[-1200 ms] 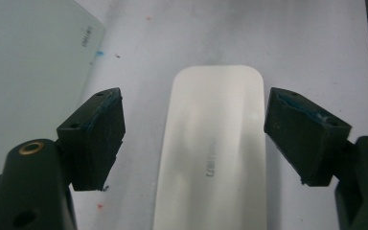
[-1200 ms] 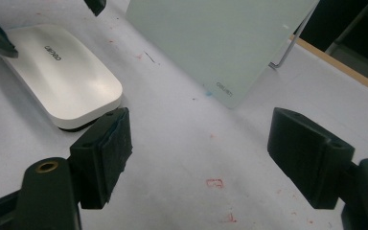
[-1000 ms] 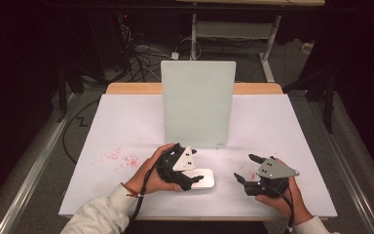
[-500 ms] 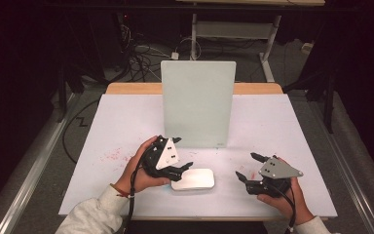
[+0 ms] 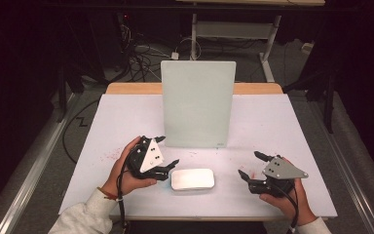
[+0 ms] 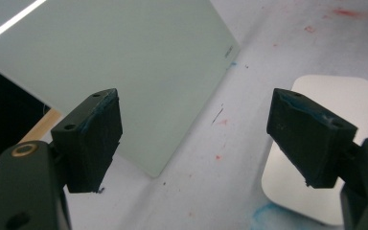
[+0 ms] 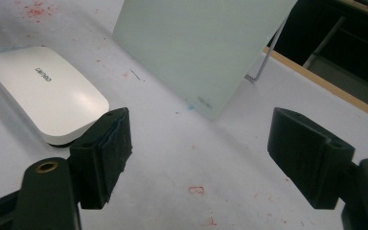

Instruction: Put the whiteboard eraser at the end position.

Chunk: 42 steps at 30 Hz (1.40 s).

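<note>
A flat white rounded box [image 5: 193, 179] lies near the table's front edge between my two hands. Just left of it, my left gripper [image 5: 168, 152] is open and empty, its near jaw almost at the box's left end. In the left gripper view the box [image 6: 333, 143] sits behind the right jaw. My right gripper [image 5: 251, 165] is open and empty to the right of the box, a short gap away. The right gripper view has the box [image 7: 43, 93] at upper left. A pale green-white board [image 5: 197, 104] stands upright behind the box.
The white table sheet [image 5: 282, 126] has faint red marks [image 5: 111, 155] at the left and small pen marks near the board's base. A wooden edge [image 5: 253, 88] runs behind the board. Dark floor, cables and table legs lie beyond.
My left gripper has drawn back leftward off the white box, which now lies free on the table. The right gripper has barely moved.
</note>
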Available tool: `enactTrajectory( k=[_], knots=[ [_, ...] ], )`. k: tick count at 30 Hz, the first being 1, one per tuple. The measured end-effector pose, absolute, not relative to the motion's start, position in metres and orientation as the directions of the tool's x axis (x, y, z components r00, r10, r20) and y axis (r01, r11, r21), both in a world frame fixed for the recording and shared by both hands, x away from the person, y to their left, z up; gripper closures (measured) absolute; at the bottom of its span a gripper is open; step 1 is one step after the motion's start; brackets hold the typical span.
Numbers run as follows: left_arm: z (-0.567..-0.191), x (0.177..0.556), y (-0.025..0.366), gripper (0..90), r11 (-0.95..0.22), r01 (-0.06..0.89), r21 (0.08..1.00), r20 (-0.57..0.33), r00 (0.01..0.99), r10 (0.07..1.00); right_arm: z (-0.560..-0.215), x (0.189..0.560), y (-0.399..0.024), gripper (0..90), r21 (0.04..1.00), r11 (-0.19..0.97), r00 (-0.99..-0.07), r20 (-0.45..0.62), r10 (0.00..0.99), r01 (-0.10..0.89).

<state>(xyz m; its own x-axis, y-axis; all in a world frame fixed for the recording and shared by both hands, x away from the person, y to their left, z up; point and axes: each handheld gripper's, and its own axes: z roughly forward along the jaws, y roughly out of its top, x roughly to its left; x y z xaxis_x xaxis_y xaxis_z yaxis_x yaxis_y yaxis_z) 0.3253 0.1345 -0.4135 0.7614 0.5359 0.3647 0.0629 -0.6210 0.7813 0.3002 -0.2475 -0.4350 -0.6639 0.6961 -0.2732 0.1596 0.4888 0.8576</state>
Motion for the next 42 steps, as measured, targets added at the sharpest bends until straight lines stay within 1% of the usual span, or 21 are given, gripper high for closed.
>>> enactTrajectory(
  k=[8, 22, 26, 29, 33, 35, 39, 42],
  knots=[
    [-0.417, 0.320, 0.152, 19.3, -0.602, 0.072, 0.795, 0.365, 0.736, 0.570, -0.435, 0.298, -0.250, 23.5, 0.859, 0.484, -0.653, -0.272, 0.707, 0.167],
    [-0.436, 0.313, 0.181, 18.7, -0.582, 0.111, 0.805, 0.355, 0.696, 0.624, -0.434, 0.292, -0.260, 23.3, 0.864, 0.469, -0.617, -0.270, 0.739, 0.184],
    [-0.444, 0.311, 0.191, 18.2, -0.571, 0.141, 0.809, 0.339, 0.682, 0.648, -0.435, 0.290, -0.263, 23.1, 0.863, 0.468, -0.608, -0.272, 0.746, 0.188],
    [-0.455, 0.309, 0.200, 18.1, -0.568, 0.186, 0.801, 0.312, 0.681, 0.663, -0.435, 0.290, -0.266, 22.8, 0.866, 0.460, -0.600, -0.266, 0.754, 0.195],
    [-0.468, 0.302, 0.209, 18.0, -0.587, 0.237, 0.774, 0.296, 0.684, 0.667, -0.436, 0.289, -0.269, 21.2, 0.868, 0.451, -0.594, -0.256, 0.762, 0.205],
    [-0.471, 0.297, 0.211, 18.0, -0.598, 0.246, 0.763, 0.291, 0.694, 0.658, -0.435, 0.289, -0.271, 20.6, 0.870, 0.448, -0.589, -0.256, 0.767, 0.205],
    [-0.469, 0.295, 0.208, 17.7, -0.587, 0.233, 0.775, 0.289, 0.697, 0.657, -0.434, 0.288, -0.272, 17.8, 0.875, 0.441, -0.582, -0.255, 0.772, 0.202],
    [-0.468, 0.295, 0.207, 17.5, -0.590, 0.223, 0.776, 0.295, 0.698, 0.652, -0.434, 0.287, -0.271, 17.4, 0.872, 0.446, -0.581, -0.259, 0.771, 0.203]
  ],
)
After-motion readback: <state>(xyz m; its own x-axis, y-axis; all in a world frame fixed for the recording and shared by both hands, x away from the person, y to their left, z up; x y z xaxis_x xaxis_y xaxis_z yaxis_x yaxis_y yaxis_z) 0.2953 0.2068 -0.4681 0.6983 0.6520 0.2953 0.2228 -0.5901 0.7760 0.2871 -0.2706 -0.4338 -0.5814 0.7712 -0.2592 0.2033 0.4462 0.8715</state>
